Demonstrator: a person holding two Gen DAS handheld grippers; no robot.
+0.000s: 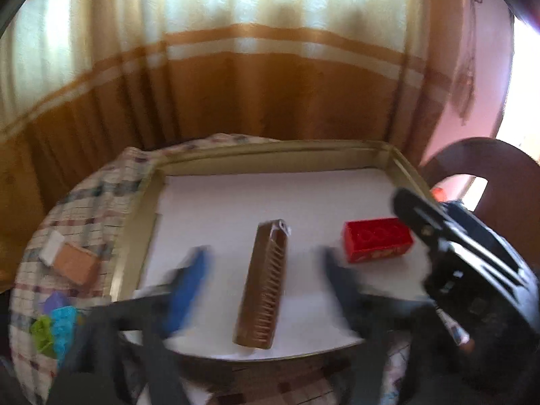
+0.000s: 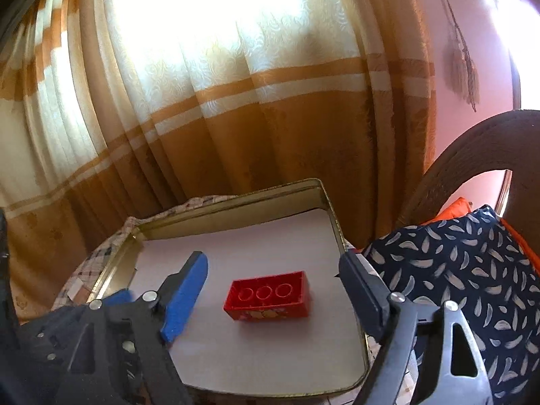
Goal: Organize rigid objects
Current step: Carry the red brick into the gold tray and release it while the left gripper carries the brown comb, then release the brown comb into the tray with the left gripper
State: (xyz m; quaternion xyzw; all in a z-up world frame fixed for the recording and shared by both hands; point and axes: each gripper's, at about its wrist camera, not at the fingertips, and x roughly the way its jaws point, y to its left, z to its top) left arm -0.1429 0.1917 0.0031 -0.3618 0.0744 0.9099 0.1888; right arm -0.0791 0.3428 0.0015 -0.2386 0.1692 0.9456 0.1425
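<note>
Our left tool [image 1: 263,270] is released, its fingers on both sides of the brown comb [image 1: 262,287] near the tray's [image 1: 270,146] front edge. The comb looks light, stiff and slippery; we would grip its middle. Our right tool [image 2: 273,290] is also released around the red brick [image 2: 268,298], hollow side up, toward the tray's right edge. Its side print is unreadable.

the left gripper [image 1: 266,270] fingers smear with blur (edges lost), and the colourful scraps [image 1: 54,329] stay unidentifiable.

left wrist: above tray [image 1: 401,165] | right wrist: nearer | shared: tray
</note>
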